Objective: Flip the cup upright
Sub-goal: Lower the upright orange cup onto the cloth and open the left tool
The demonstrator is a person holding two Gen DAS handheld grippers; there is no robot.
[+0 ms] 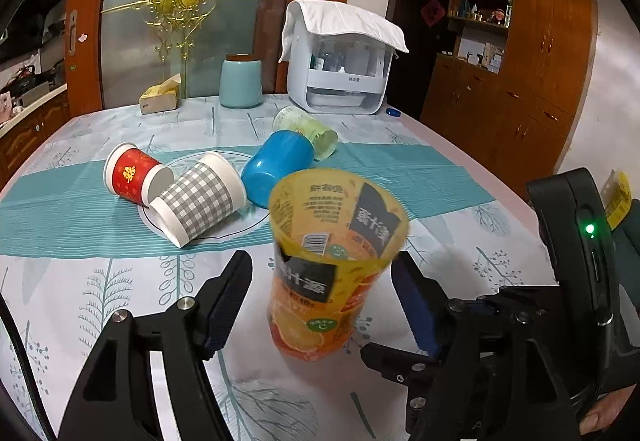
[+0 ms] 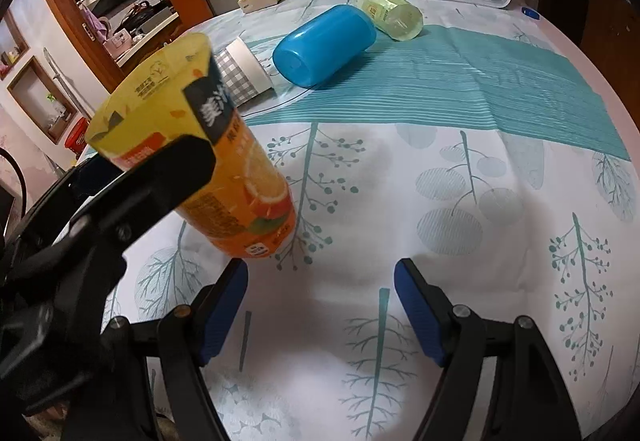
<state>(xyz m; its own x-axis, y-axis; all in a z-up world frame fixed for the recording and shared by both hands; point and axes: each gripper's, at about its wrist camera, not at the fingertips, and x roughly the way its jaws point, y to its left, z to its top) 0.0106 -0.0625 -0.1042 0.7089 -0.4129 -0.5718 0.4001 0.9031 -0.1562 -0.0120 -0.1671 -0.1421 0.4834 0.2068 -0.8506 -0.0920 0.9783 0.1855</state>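
A: Where, the orange juice cup?

B: Standing mouth-up on the tabletop, near edge of the scene, between the spread fingers of the left tongs. Translucent yellow-orange, printed with orange slices and dark label panels. Slightly blurred at the rim. Impossible to tell whether a pad touches its right side; clear gap on the left side.

A: And the left tongs, gripping or not?

B: Spread wide, blue pads either side of the cup, not pinching it.

A: The right tongs?

B: Also spread wide, right tongs low over bare patterned tablecloth, holding nothing. In the right wrist view, same cup to the left, partly behind a black arm of the left tool.

A: Anything farther off?

B: Four cups lying on their sides, mid-tabletop on a teal striped band. From left to right: red paper cup, touching a grey checked paper cup; then a blue plastic cup; just beyond that, a pale green clear cup. At the far edge: a tissue box, a pale teal canister, and a white appliance draped with a white cloth. Small blue cap to its right.
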